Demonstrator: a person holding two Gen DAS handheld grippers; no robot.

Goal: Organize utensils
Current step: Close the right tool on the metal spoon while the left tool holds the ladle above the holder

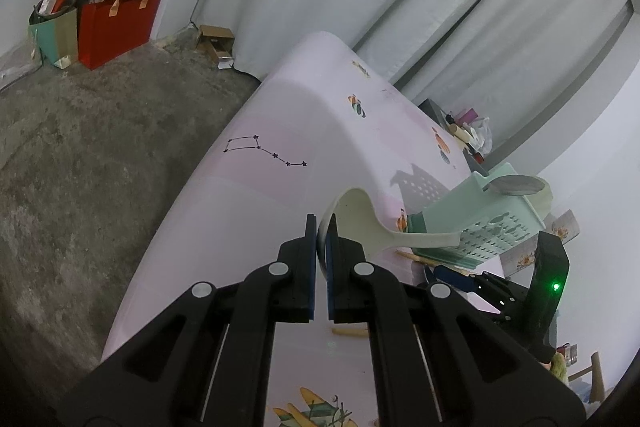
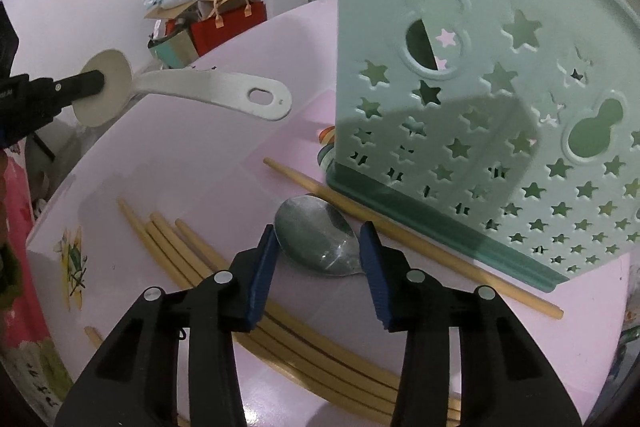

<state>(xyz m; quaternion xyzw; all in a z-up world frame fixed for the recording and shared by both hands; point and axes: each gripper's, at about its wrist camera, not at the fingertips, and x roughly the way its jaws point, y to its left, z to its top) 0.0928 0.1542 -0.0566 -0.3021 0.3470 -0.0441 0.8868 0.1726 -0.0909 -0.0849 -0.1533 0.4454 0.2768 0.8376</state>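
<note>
Up above the pink table (image 1: 280,131), the left gripper (image 1: 321,227) has its fingers (image 1: 310,259) pinched on the bowl of a white rice paddle (image 2: 188,91), which hangs in the air with its handle pointing toward the mint-green utensil holder (image 2: 480,87). From the right wrist camera the paddle's slotted handle end sits just short of the holder's left wall, not touching it. A metal ladle head (image 1: 516,185) sticks out of the holder's top.

Lower down, the right gripper (image 2: 318,247) hovers with its blue-padded fingers (image 2: 264,267) spread apart on either side of a steel spoon (image 2: 316,235) lying bowl-up on the table. Whether the pads touch the spoon cannot be told. One wooden chopstick (image 2: 400,231) lies along the holder's base, just behind the spoon, and a loose bundle of chopsticks (image 2: 180,251) lies on the table to the left, running under the right gripper.
</note>
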